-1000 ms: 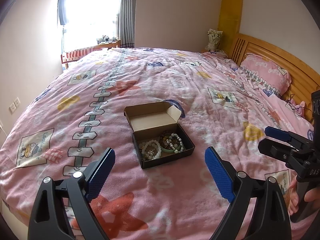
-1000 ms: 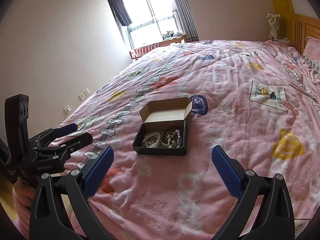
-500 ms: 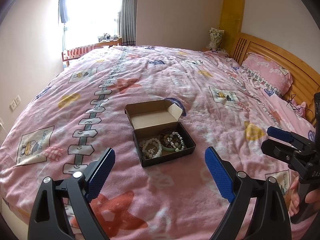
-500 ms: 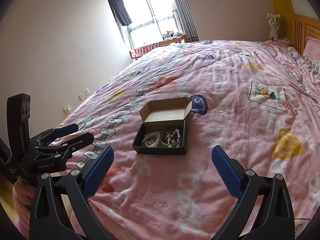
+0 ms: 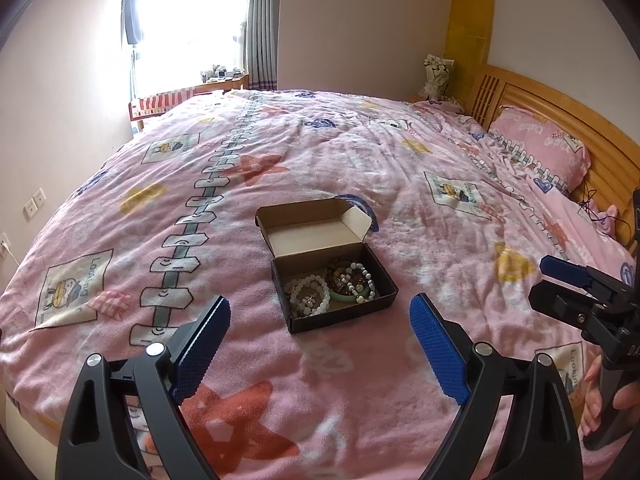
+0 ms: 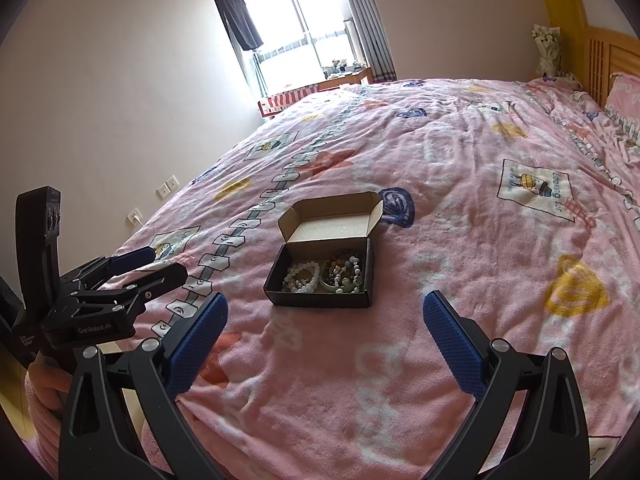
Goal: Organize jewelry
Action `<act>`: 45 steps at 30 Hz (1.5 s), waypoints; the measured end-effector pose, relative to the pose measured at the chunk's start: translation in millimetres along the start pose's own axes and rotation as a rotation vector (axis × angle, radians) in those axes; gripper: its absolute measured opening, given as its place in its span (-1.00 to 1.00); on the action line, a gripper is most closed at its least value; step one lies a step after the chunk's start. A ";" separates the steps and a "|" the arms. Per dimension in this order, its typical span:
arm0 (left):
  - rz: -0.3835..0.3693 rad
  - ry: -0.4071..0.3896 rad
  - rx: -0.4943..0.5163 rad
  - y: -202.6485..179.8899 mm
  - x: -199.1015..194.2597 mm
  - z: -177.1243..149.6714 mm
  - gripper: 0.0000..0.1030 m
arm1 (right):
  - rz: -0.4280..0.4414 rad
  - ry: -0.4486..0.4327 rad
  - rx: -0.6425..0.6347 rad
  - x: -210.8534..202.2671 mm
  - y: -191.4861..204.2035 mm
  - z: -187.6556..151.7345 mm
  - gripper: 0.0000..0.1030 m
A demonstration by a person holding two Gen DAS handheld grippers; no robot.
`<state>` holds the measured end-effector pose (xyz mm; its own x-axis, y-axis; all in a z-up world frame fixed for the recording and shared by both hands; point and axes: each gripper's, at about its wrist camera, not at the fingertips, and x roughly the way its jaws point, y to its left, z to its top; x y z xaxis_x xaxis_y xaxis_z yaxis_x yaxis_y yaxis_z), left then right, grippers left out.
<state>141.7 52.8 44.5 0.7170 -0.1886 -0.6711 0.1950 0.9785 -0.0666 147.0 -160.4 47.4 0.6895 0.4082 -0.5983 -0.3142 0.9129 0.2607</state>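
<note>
A small black cardboard box [image 5: 384,304] with its lid flap open lies on the pink bedspread; it also shows in the right wrist view [image 6: 280,280]. Inside lie a white bead bracelet [image 5: 308,294], a green bangle [image 5: 348,298] and other beaded bracelets [image 6: 344,270]. My left gripper [image 5: 320,332] is open and empty, held above the bed just in front of the box. My right gripper [image 6: 324,328] is open and empty, also short of the box. Each gripper shows in the other's view: the right one at the right edge [image 5: 560,284], the left one at the left edge [image 6: 140,266].
The pink patterned bedspread [image 5: 360,152] covers the whole bed. A wooden headboard [image 5: 560,120] and a pink pillow [image 5: 540,148] are at the far right. A window with curtains [image 5: 192,20] and a desk are beyond the bed. The bed's edge is near on the left [image 6: 132,240].
Both grippers have hardly moved; the left wrist view has risen and tilted very slightly. The box and jewelry lie as before.
</note>
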 end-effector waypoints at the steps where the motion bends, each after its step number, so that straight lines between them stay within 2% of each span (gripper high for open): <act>1: 0.002 -0.002 0.002 -2.3 0.9 0.7 0.74 | 0.000 0.000 0.001 -0.3 -0.2 -2.8 0.86; 11: -0.001 -0.020 0.051 -10.1 -2.1 0.5 0.74 | 0.000 0.002 0.000 -2.1 -1.0 -5.7 0.86; 16: 0.041 -0.023 0.079 -16.4 -0.8 -0.4 0.74 | 0.000 0.003 0.002 -0.4 -1.2 -4.6 0.86; 31: 0.022 -0.040 0.075 -16.9 -4.0 0.1 0.74 | -0.001 0.003 0.003 -1.1 -2.8 -5.4 0.86; 38: 0.071 -0.016 0.073 -18.4 0.7 0.7 0.74 | -0.001 0.004 0.004 -1.1 -2.8 -5.0 0.86; 43: 0.073 -0.014 0.046 -14.0 3.4 1.3 0.74 | -0.006 0.003 0.006 -0.6 -4.0 -5.7 0.86; 45: 0.068 -0.016 0.050 -14.7 3.6 1.5 0.82 | -0.008 0.003 0.008 -0.9 -5.3 -7.6 0.86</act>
<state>142.4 37.6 44.1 0.7402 -0.1238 -0.6609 0.1789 0.9837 0.0160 143.1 -165.7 40.8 0.6899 0.4004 -0.6031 -0.3028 0.9163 0.2620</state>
